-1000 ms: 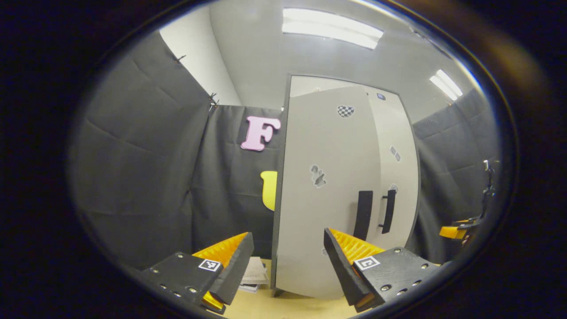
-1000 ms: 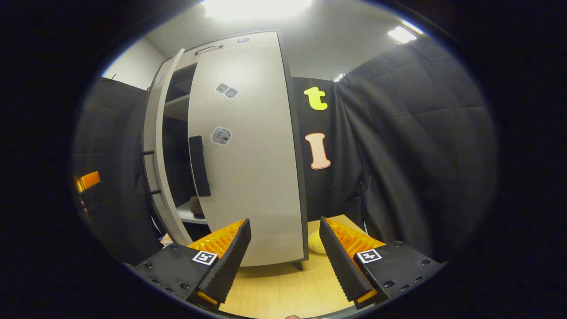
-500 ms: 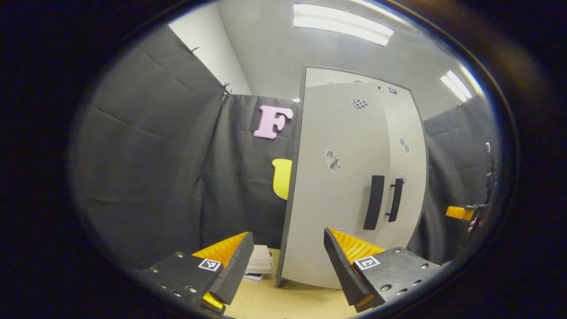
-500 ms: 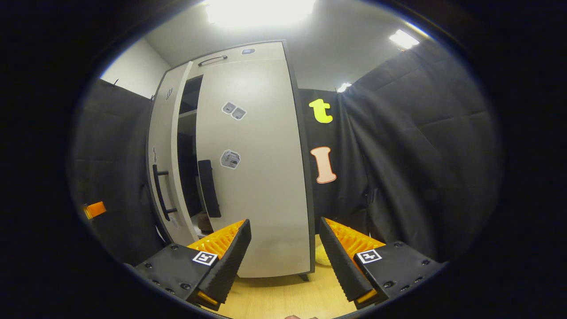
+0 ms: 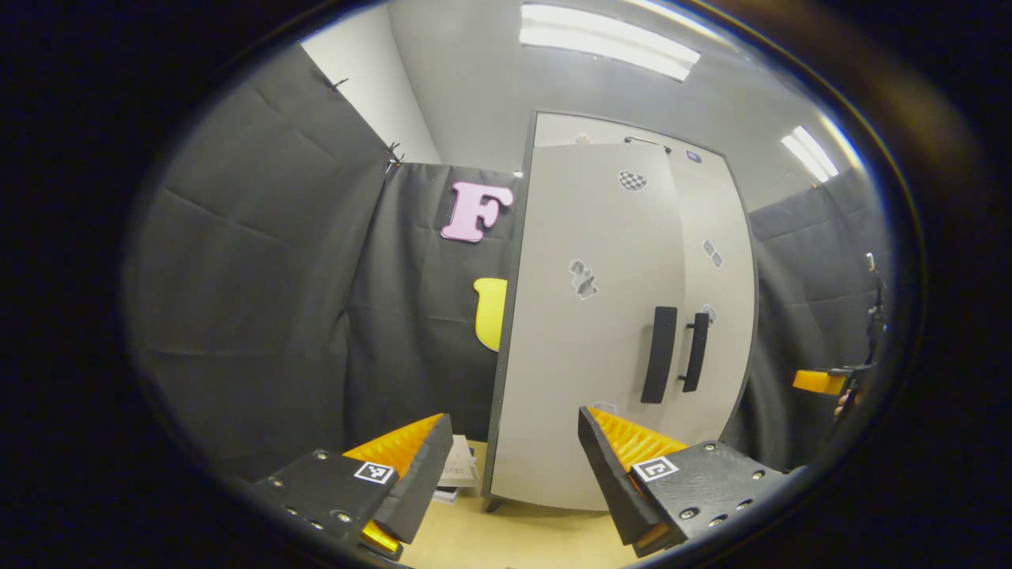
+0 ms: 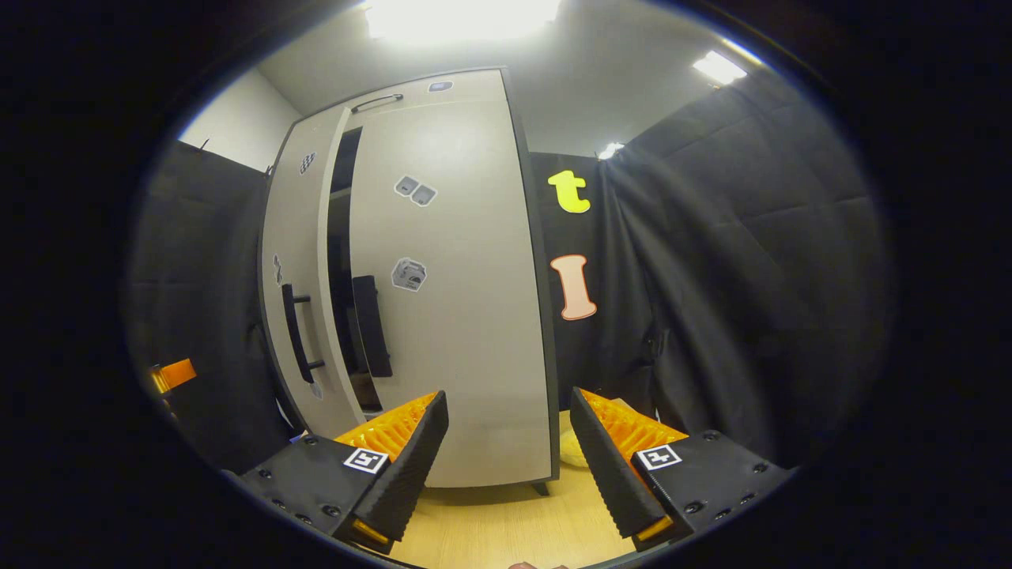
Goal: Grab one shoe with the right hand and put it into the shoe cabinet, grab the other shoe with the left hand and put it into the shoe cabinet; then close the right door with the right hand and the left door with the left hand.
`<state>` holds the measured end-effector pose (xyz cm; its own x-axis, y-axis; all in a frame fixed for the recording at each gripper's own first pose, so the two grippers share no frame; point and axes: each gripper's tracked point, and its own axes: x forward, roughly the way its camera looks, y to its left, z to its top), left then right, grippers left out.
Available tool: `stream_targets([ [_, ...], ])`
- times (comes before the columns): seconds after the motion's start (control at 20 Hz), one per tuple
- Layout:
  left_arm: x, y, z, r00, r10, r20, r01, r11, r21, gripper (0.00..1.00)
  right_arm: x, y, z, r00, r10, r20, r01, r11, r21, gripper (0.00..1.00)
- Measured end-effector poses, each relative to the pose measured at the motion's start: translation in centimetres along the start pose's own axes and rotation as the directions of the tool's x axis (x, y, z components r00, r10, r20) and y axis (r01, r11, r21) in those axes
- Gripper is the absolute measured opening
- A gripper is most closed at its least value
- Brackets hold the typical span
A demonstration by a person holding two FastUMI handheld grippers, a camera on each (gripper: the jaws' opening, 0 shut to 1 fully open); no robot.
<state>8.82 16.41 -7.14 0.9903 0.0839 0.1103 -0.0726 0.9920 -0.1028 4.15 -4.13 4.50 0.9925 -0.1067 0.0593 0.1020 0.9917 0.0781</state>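
A: Where do things stand with the shoe cabinet (image 6: 443,261)?

B: It stands on the table (image 6: 506,525) at the far side. From the right gripper view the right door (image 6: 451,276) looks almost home, with a dark gap between it and the left door (image 6: 296,261), which hangs slightly ajar. No shoes can be made out; my guess is they sit inside already, though the gap is too dark to tell.

A: And the grippers?

B: The right gripper (image 6: 506,450) has its jaws spread wide and holds nothing, hanging just short of the right door's lower face. The left gripper (image 5: 510,466) is likewise spread and empty, near the left door's bottom (image 5: 585,316).

A: So how should the closing go?

B: I'd press with a flat finger face low on the left door, near its handle (image 5: 660,356) edge rather than the hinge side, and push gently straight toward the far wall until the gap closes. Too hard and the light cabinet may slide on the table.
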Motion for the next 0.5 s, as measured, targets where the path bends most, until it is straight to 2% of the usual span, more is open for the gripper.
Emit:
stream_targets([
  [0.15, 0.4, 0.1, 0.5, 1.0, -0.003, 0.012, 0.003, 1.0, -0.006, 0.93, -0.3, -0.3, 0.3, 1.0, -0.013, 0.007, 0.013, 1.0, 0.004, 0.98],
  [0.35, 0.7, 0.4, -0.1, 1.0, 0.004, -0.003, -0.004, 0.999, 0.055, 0.93, -0.6, -0.5, 0.7, 1.0, -0.023, 0.018, 0.023, 1.0, 0.0, 0.98],
  [0.5, 0.8, 0.0, -1.3, 1.0, -0.007, -0.025, 0.008, 1.0, 0.012, 0.93, -0.7, -0.7, 0.9, 0.999, -0.031, 0.018, 0.031, 1.0, -0.001, 0.98],
])
